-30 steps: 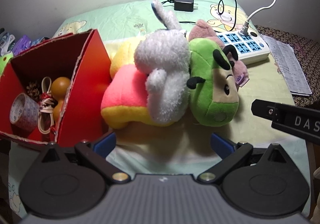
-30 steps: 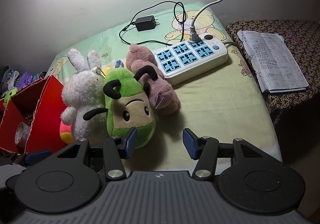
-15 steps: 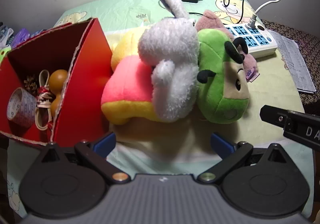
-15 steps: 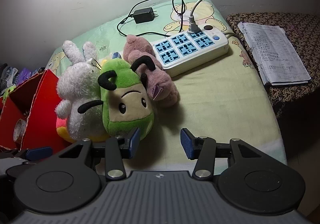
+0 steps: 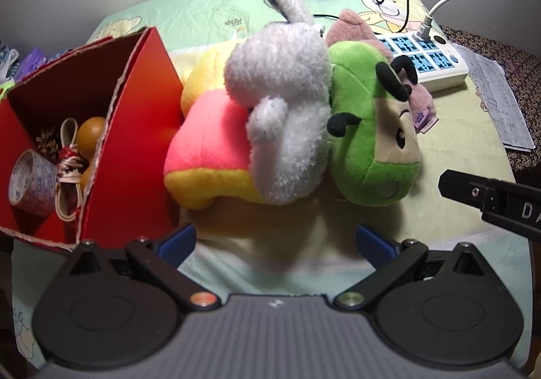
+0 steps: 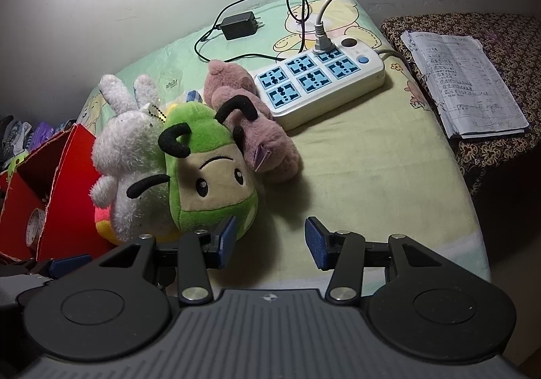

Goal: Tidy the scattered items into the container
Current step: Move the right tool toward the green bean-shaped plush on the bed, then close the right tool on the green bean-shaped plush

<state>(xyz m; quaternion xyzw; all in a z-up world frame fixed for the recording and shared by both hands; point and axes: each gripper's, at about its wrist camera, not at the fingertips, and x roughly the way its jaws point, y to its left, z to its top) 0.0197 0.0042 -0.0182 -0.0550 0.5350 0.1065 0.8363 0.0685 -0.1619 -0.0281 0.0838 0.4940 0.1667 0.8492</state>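
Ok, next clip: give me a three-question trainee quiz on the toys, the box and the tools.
1. True or false: the red box is empty.
2. Which toy lies nearest the right tool? A) white rabbit B) green plush C) pink plush
3. Fill in: the white cable is plugged into the ____.

Key: 1. False: it holds a tape roll, cord and orange balls. 2. B; the tool is open, gripping nothing. 3. Power strip.
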